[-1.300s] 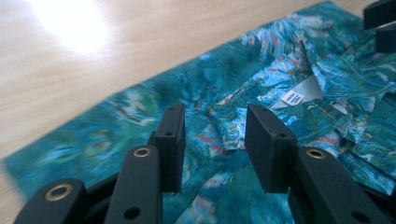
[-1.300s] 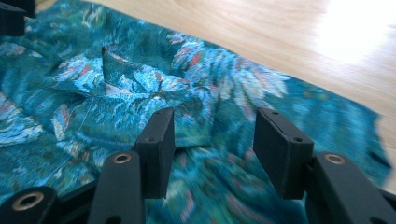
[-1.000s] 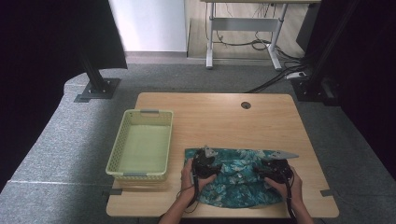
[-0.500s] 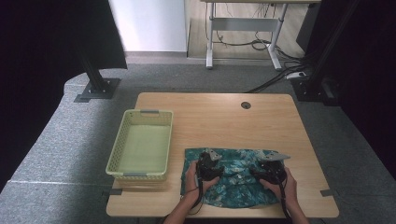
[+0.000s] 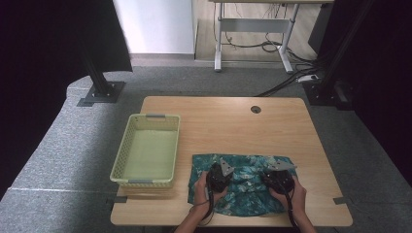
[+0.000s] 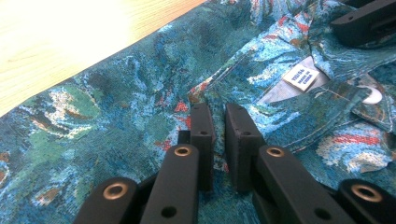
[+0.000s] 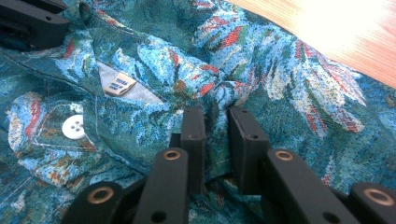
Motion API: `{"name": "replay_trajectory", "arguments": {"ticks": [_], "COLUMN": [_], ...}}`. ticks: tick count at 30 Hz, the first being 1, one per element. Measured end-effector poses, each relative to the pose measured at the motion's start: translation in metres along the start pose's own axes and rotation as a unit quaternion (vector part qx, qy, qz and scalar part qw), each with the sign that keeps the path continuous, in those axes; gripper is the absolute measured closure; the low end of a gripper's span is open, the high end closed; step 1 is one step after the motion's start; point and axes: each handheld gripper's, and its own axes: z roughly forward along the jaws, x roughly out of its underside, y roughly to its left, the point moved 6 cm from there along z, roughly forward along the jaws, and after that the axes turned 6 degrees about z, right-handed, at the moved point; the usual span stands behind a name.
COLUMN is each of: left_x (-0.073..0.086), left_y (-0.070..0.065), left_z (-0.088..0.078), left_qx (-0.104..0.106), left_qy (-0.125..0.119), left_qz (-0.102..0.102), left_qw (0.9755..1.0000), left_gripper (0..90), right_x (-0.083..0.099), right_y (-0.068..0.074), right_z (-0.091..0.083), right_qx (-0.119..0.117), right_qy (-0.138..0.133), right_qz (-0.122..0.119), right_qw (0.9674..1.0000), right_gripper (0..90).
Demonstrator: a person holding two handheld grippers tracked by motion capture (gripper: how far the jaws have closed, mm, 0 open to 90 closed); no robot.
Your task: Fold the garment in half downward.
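A teal leaf-print shirt [image 5: 245, 187] lies crumpled at the front of the wooden table [image 5: 233, 121]. My left gripper [image 5: 219, 171] rests on its left half and my right gripper [image 5: 278, 171] on its right half. Both pairs of jaws have just been closing. In the left gripper view the left gripper [image 6: 218, 114] pinches a ridge of shirt cloth [image 6: 130, 102] near the collar label [image 6: 301, 77]. In the right gripper view the right gripper [image 7: 215, 116] pinches a fold of the shirt [image 7: 289, 79] beside the label [image 7: 119, 85] and a white button [image 7: 73, 127].
A pale green plastic basket [image 5: 148, 117] stands on the table's left side, close to the shirt's left edge. The table's far half is bare wood with a cable hole [image 5: 255, 109]. Black stands and a desk frame stand on the floor beyond.
The shirt's right tip, which reached toward the table's right edge a second ago, has drawn in. Both hands have hardly shifted.
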Motion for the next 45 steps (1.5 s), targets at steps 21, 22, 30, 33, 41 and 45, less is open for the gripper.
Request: {"name": "replay_trajectory", "arguments": {"ticks": [21,22,30,33,41,45], "left_x": [-0.001,-0.001,-0.003,-0.004,-0.010,-0.010], "left_y": [0.006,0.006,0.007,0.006,0.001,-0.001], "left_z": [-0.001,-0.001,-0.005,-0.007,-0.018,-0.023], "left_qx": [0.029,0.031,0.035,0.037,0.043,0.046], "left_qy": [0.000,-0.001,-0.007,-0.011,-0.025,-0.030], "left_qz": [-0.025,-0.027,-0.030,-0.029,-0.022,-0.022], "left_qw": [0.9992,0.9992,0.9989,0.9988,0.9985,0.9983], "left_gripper": [84.6,84.6,85.2,85.5,85.7,85.8], "right_x": [0.000,0.000,-0.001,-0.001,-0.004,-0.004], "right_y": [-0.001,-0.001,-0.001,0.000,0.003,0.005], "right_z": [-0.002,-0.002,-0.009,-0.014,-0.027,-0.033], "right_qx": [-0.011,-0.011,-0.013,-0.015,-0.024,-0.031], "right_qy": [-0.015,-0.016,-0.026,-0.030,-0.045,-0.052], "right_qz": [0.021,0.020,0.021,0.021,0.021,0.025], "right_qw": [0.9996,0.9996,0.9994,0.9992,0.9985,0.9978], "right_gripper": [81.9,82.1,84.2,84.5,85.1,85.2]}}
